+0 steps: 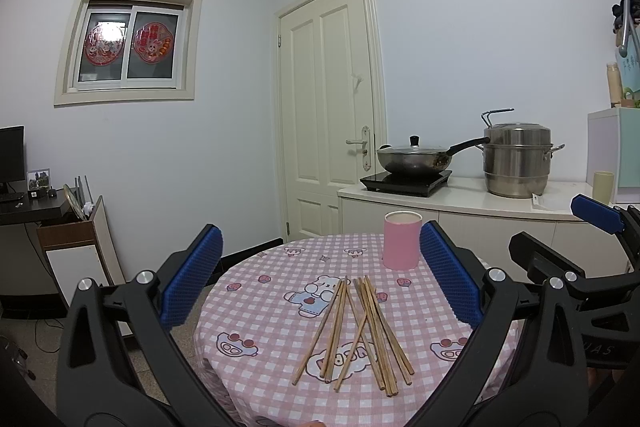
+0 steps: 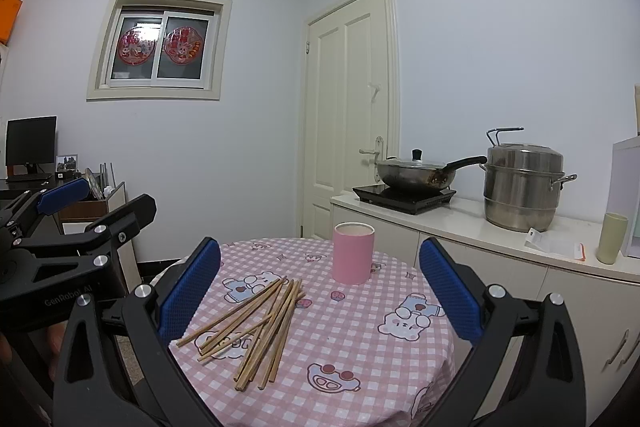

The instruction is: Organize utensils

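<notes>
- A round table covered with a pink-and-white checked cloth printed with cartoon bears and pigs fills the lower middle of both wrist views; the task's things lie on it.
- A long white counter over cream cabinets runs along the right-hand wall behind the table.
- A tall stainless-steel stacked steamer pot with a lid stands on that counter, right of the cooker.
- A dark, glass-lidded wok with a long black handle sits on a flat black induction cooker; its handle reaches toward the steamer.
- The left gripper, black-framed with blue ribbed pads, hangs above the near edge of the table, its jaws spread wide with nothing between them.
- The right gripper, of the same build, is likewise held wide apart and empty over the table, just beside the left one.
- A plain pink cylindrical holder with an open top stands upright on the far side of the table, beyond the chopsticks and apart from them.
- A loose heap of bamboo chopsticks lies flat on the cloth nearer the cameras, several crossing one another, fanned out toward the table's front edge.
- A pale yellow-green cup stands at the counter's right end.
</notes>
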`<state>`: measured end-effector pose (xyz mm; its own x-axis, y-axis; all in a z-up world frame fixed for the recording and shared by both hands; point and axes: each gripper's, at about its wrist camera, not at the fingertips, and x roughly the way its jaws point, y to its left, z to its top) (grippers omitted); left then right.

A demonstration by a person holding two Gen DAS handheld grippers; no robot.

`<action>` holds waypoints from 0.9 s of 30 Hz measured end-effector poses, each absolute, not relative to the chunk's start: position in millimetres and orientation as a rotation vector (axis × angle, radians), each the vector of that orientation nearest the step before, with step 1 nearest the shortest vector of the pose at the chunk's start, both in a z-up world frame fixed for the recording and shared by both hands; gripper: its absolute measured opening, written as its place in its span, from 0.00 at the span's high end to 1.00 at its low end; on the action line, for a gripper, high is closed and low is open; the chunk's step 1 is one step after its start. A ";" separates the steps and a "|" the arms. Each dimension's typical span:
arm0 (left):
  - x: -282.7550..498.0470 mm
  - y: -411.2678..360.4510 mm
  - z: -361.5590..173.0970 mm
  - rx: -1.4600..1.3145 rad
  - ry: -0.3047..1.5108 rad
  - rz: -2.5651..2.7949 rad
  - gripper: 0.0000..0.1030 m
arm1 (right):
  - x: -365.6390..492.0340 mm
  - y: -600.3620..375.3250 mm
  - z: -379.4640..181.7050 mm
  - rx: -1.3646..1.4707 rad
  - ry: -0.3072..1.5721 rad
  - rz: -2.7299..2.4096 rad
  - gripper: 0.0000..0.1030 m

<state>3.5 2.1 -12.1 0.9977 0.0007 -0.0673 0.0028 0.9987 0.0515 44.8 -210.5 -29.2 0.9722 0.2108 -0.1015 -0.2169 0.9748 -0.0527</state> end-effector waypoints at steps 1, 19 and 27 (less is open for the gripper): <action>2.9 2.3 -13.0 0.052 0.068 -0.001 0.06 | 44.9 -210.7 -29.6 -0.063 0.096 0.215 0.07; 7.3 1.5 -13.8 0.051 0.094 -0.003 0.06 | 45.6 -212.0 -26.8 -0.052 0.115 0.224 0.07; 18.7 1.1 -18.1 0.050 0.140 -0.008 0.06 | 51.8 -210.6 -26.1 -0.047 0.150 0.243 0.07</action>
